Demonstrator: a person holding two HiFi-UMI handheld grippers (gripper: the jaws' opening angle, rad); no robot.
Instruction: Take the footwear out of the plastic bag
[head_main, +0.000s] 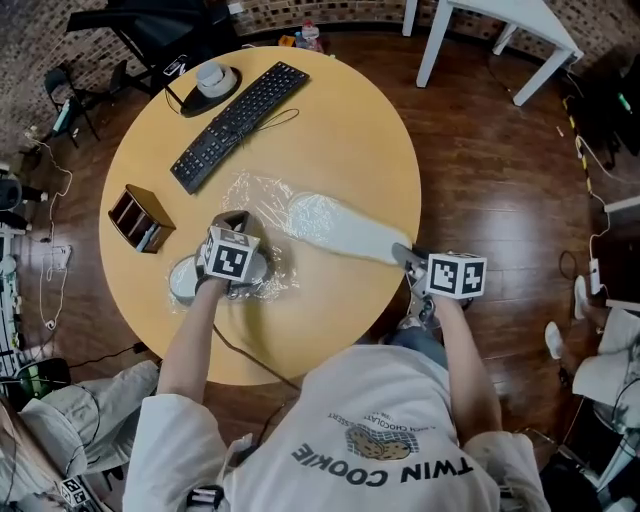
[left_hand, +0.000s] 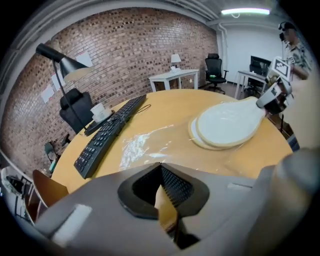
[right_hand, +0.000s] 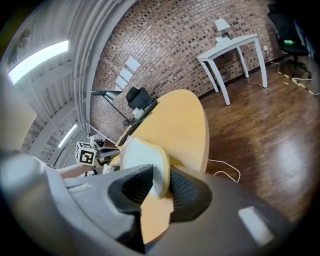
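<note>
R claw (head_main: 404, 254) clamped on white slipper (head_main: 340, 228) at counter's (head_main: 340, 110) near-right edge; L claw (head_main: 235, 221) closed tight, sitting on plastic bag (head_main: 262, 192) near-left.

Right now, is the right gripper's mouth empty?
No: the right gripper is shut on the rim of the white slipper, seen in the right gripper view.

Cream-white slipper (head_main: 340, 228), clear shiny plastic bag (head_main: 255, 195), honey-yellow table (head_main: 340, 110), black keyboard (head_main: 238, 125), dark brown plank floor (head_main: 500, 170), reddish brick wall (left_hand: 125, 50).
</note>
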